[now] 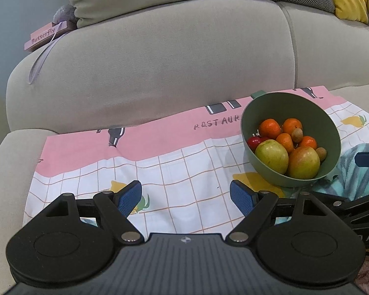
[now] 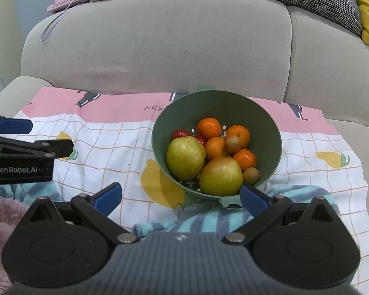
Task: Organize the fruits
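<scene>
A green bowl [image 2: 233, 103] [image 1: 278, 103] sits on a patterned cloth on the sofa seat. It holds two yellow-green apples [image 2: 185, 158] [image 1: 271, 156], several mandarins [image 2: 209, 128] [image 1: 270, 128], small brown kiwis [image 2: 232, 143] and red fruits [image 2: 180, 134]. My right gripper [image 2: 180, 198] is open just in front of the bowl's near rim, nothing between its fingers. My left gripper [image 1: 185, 198] is open over bare cloth, left of the bowl. In the right wrist view the left gripper [image 2: 24, 135] shows at the left edge.
The pink and checked cloth [image 1: 160, 162] [image 2: 105, 142] covers the seat cushion. A teal striped towel [image 2: 209, 221] lies bunched at the near edge, a pink fluffy fabric [image 2: 0, 221] at the left. Sofa backrest [image 1: 160, 56] rises behind; a pink book [image 1: 45, 35] rests on the armrest.
</scene>
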Tool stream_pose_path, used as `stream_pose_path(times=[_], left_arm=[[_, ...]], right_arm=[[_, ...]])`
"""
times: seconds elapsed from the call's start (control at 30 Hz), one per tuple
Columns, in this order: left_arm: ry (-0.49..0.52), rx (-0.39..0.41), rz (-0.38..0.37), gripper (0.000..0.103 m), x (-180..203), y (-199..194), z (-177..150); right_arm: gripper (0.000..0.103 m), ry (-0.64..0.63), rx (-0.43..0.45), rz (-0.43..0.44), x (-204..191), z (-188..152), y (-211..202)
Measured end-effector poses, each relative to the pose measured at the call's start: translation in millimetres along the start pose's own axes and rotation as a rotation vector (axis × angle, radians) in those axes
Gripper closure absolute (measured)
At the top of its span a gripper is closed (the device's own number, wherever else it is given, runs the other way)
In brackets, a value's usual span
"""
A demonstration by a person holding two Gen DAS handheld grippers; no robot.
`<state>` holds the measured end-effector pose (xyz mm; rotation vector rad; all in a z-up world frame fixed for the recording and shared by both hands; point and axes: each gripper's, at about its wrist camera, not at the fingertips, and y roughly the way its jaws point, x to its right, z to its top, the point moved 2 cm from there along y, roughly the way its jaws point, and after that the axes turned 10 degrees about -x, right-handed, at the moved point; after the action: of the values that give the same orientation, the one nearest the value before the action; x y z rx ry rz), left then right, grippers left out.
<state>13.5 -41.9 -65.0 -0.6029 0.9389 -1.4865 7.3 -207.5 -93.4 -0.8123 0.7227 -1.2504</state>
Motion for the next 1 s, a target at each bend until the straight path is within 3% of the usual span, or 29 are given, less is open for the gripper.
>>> stream_pose_path(times=[1.0], left_arm=[[-0.022, -0.011, -0.012, 0.008, -2.5, -0.4, -2.2]], right_arm=[[0.004, -0.027, 0.022, -0.003, -3.7, 1.5, -5.2]])
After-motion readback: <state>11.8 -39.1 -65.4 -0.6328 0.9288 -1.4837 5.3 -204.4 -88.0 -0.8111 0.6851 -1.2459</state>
